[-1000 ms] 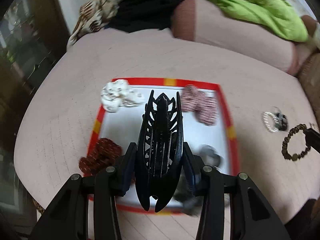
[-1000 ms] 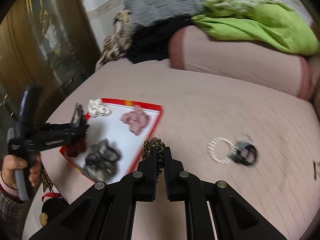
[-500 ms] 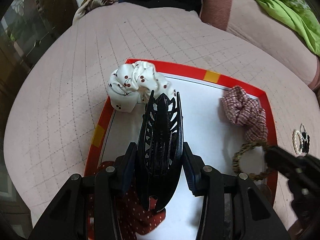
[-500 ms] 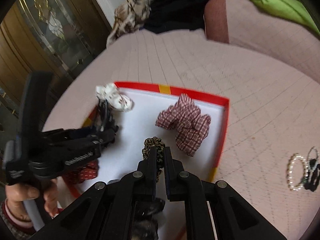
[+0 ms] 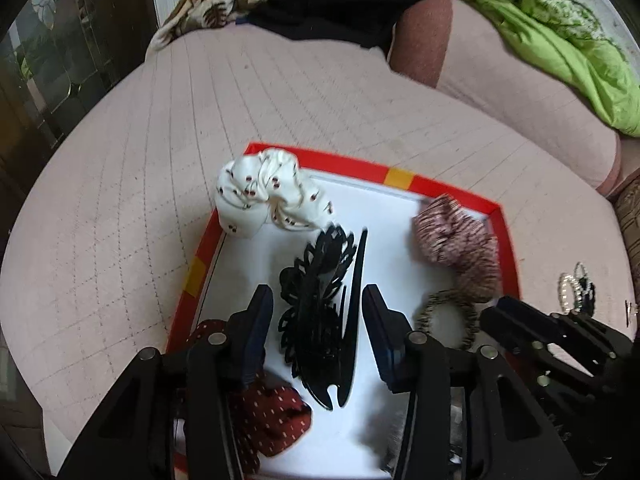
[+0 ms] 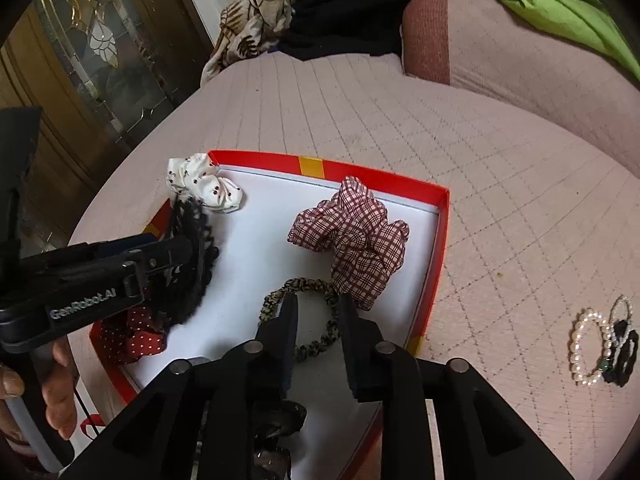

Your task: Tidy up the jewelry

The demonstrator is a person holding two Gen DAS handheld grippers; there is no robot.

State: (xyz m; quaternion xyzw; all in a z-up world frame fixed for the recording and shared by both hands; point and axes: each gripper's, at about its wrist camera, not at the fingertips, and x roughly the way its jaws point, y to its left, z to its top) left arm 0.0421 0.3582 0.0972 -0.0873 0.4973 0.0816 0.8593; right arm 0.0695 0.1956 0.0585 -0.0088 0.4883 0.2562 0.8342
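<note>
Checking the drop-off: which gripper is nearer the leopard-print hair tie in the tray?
Right. The right gripper straddles the leopard-print hair tie, jaws opening around it. The left gripper is further left in the tray, over the black claw clip.

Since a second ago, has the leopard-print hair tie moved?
Yes. The leopard-print hair tie was held just outside the red tray's right rim; now it lies on the tray floor below the plaid scrunchie, the right gripper jaws opening around it.
</note>
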